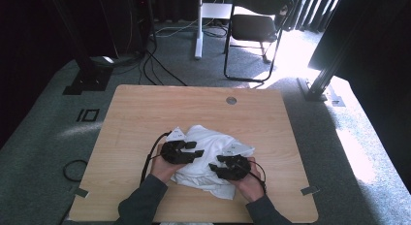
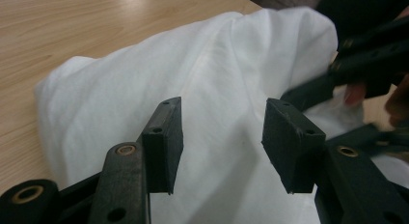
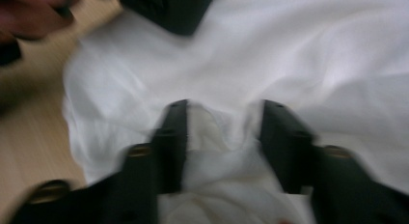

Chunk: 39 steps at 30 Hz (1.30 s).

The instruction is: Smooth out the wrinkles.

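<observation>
Over the near left part of the white cloth [image 1: 208, 157], the left gripper [image 1: 191, 152] is held in the person's left hand [image 1: 164, 170], and its jaws are seen spread apart in the left gripper view [image 2: 221, 146], with bare cloth [image 2: 193, 89] showing in the gap and nothing pinched between the pads [image 2: 169, 137]. At the near right part of the cloth, the right gripper [image 1: 216, 168] is held in the right hand [image 1: 249, 182]; in the right gripper view [image 3: 224, 142] its jaws are parted, and a raised fold of the cloth [image 3: 289, 55] is gathered between them. That view is blurred, so it cannot be told whether the fold is actually gripped or only lies between the pads [image 3: 282, 137]. A grey three-cornered plate is carried on top of each gripper, and a black cable [image 1: 150, 154] is trailed from the left one along the left side of the cloth.

The cloth is bunched and creased, and is laid on the wooden table [image 1: 145, 113] toward its near edge, about midway across. A small round grommet [image 1: 231, 100] is set in the tabletop well beyond the cloth. Farther beyond the cloth, past the table's far edge, a black folding chair [image 1: 254, 26] and a white stand leg [image 1: 198, 26] are placed on grey carpet [image 1: 43, 137], with loose cables lying to the left of them.
</observation>
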Each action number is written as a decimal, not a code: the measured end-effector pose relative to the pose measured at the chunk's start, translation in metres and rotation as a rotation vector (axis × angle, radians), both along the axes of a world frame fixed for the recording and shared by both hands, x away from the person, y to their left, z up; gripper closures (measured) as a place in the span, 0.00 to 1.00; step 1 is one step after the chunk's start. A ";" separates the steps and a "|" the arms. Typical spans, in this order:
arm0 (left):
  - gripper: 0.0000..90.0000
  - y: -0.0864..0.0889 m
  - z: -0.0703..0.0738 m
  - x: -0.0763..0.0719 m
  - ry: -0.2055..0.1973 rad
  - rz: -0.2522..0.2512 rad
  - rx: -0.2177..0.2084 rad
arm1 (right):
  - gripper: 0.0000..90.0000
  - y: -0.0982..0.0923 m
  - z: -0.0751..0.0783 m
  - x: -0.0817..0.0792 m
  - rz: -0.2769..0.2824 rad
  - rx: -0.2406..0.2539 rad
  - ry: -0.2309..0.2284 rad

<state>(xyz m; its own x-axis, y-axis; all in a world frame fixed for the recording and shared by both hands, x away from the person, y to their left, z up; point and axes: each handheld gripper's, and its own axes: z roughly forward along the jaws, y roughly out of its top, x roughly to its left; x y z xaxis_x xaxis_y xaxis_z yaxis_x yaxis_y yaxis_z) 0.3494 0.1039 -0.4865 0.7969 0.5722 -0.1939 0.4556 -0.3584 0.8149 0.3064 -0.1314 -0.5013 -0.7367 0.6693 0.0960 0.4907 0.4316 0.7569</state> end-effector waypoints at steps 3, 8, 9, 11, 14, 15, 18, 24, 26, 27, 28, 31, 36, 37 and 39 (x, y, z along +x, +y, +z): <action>0.55 -0.004 -0.002 0.000 0.005 -0.012 0.014 | 0.96 -0.011 0.004 -0.007 -0.013 0.012 -0.024; 0.55 -0.004 -0.002 -0.001 0.015 -0.011 -0.003 | 0.98 -0.045 0.030 -0.037 -0.001 0.098 -0.074; 0.55 -0.004 -0.001 -0.002 0.013 -0.013 -0.008 | 0.98 -0.045 0.030 -0.037 -0.001 0.098 -0.074; 0.55 -0.004 0.004 -0.006 0.001 -0.015 -0.029 | 0.99 -0.059 0.033 -0.057 0.027 0.110 -0.068; 0.55 -0.007 0.007 -0.008 -0.008 -0.024 -0.022 | 1.00 -0.065 0.024 -0.071 0.066 0.104 -0.018; 0.55 -0.010 0.006 -0.010 -0.010 -0.037 -0.016 | 0.99 -0.066 0.021 -0.074 0.075 0.088 -0.010; 0.55 -0.020 0.001 -0.012 0.003 -0.073 0.018 | 0.77 -0.067 0.010 -0.074 0.012 0.035 -0.023; 0.57 -0.046 -0.027 -0.026 0.047 -0.140 0.114 | 0.59 -0.057 -0.009 -0.038 -0.145 -0.055 -0.042; 0.57 -0.049 -0.033 -0.030 0.049 -0.117 0.117 | 0.63 -0.054 -0.025 -0.020 -0.172 -0.080 -0.011; 0.57 -0.049 -0.033 -0.030 0.049 -0.117 0.117 | 0.63 -0.054 -0.025 -0.020 -0.172 -0.080 -0.011; 0.57 -0.051 -0.036 -0.031 0.051 -0.077 0.113 | 0.68 -0.051 -0.038 -0.004 -0.178 -0.086 0.015; 0.58 -0.053 -0.037 -0.029 0.056 -0.029 0.103 | 0.69 -0.048 -0.043 0.009 -0.181 -0.078 0.010; 0.58 -0.057 -0.039 -0.006 0.031 0.061 0.093 | 0.66 -0.045 -0.028 0.045 -0.231 -0.132 -0.045; 0.58 -0.057 -0.039 -0.006 0.031 0.061 0.093 | 0.66 -0.045 -0.028 0.045 -0.231 -0.132 -0.045; 0.58 -0.056 -0.039 0.003 0.019 0.071 0.091 | 0.66 -0.050 -0.015 0.051 -0.281 -0.142 -0.078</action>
